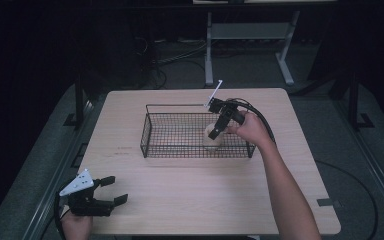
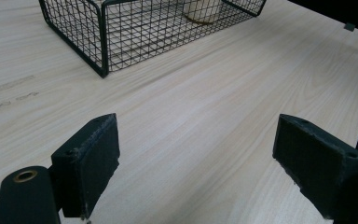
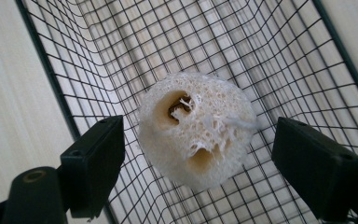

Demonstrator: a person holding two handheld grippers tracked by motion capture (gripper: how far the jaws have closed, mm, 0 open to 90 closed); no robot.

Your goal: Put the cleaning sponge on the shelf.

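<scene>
We start with the loofah piece, a pale, porous chunk with two hollows in its top face. It sits on the mesh floor of the black wire basket, toward the basket's right end and close to the near wall, as the high view shows; the left gripper view catches its lower part through the wire from across the table. Nothing else lies in the basket that we can make out.

We judge the main work done: the loofah piece is down inside the basket and rests on its own. What we see left is to lift the right gripper clear over the rim without dragging the piece or catching the wire.

The right gripper reaches down into the basket from the right side. Its jaws stand wide, one on each side of the loofah piece, with a gap of mesh visible between each pad and the sponge. So we read it as let go, not gripped.

The left gripper rests at the near left corner of the wooden table, well apart from the basket. Its jaws are also spread wide, with bare table between them and nothing held.
</scene>
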